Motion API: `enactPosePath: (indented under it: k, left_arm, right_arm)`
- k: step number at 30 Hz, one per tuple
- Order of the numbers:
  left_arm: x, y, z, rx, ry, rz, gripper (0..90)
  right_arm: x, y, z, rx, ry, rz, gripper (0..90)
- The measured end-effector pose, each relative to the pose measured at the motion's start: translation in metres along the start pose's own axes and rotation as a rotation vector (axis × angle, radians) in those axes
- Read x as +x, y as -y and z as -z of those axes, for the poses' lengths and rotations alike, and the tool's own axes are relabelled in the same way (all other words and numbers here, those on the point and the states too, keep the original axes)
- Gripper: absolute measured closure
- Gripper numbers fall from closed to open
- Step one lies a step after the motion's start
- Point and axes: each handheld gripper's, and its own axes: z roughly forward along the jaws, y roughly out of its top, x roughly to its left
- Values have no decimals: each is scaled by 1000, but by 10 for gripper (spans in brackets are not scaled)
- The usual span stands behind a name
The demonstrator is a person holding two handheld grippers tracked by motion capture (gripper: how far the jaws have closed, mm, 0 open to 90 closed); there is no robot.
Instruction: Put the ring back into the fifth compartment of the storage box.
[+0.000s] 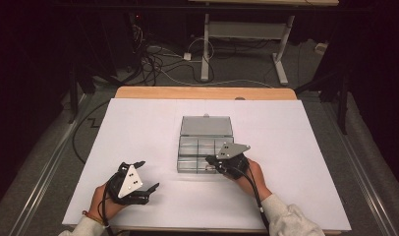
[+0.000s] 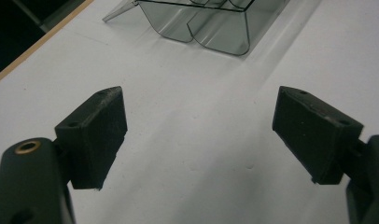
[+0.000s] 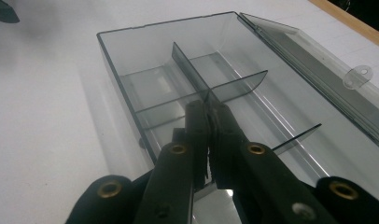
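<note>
Two grippers at work: right gripper (image 3: 207, 109) jaws clenched on thin divider (image 3: 197, 77) inside clear compartment box (image 1: 205, 147), mid-table, lid (image 1: 206, 125) laid open behind. Left gripper (image 1: 147, 176) jaws released, resting apart near table front. White sheet (image 1: 138, 128) covers wooden table (image 1: 202, 93); dark room, floor cables (image 1: 153, 59) beyond.

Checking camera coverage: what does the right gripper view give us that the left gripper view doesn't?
Right gripper view alone: the right claw shut on a thin divider inside the clear box, the compartments, and the opened lid with its hang tab. Left gripper view alone: the left claw wide open over bare white table cover, holding nothing. Both: the clear box and the white cover.
</note>
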Motion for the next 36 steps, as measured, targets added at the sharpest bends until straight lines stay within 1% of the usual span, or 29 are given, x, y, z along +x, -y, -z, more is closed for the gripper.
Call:
enactPosePath:
  k: [2, 3, 8, 10, 17, 22, 28, 34, 36]
  left_arm:
    - [0, 0, 0, 0, 0, 1, 175]
    - [0, 0, 0, 1, 0, 2, 175]
    - [0, 0, 0, -1, -1, -2, 175]
    - [0, 0, 0, -1, -1, -1, 175]
    - [0, 0, 0, 4, 1, -2, 175]
    - [0, 0, 0, 5, 0, -2, 175]
    - [0, 0, -1, 9, 0, -4, 175]
    - [0, 1, -1, 10, -2, -2, 175]
    - [0, 1, -1, 11, 0, -2, 175]
  right_arm:
    - [-1, 0, 1, -6, 3, 6, 878]
    - [-1, 0, 3, -7, 6, -1, 878]
    - [-2, 1, 7, -15, 16, 3, 874]
    - [-4, 1, 10, -20, 25, 10, 870]
    - [-8, 1, 21, -39, 52, 10, 863]
    - [-9, 1, 28, -49, 67, 14, 854]
    - [-9, 0, 35, -59, 86, 24, 823]
    - [-9, -1, 43, -67, 110, 37, 763]
    - [-9, -1, 46, -72, 110, 40, 746]
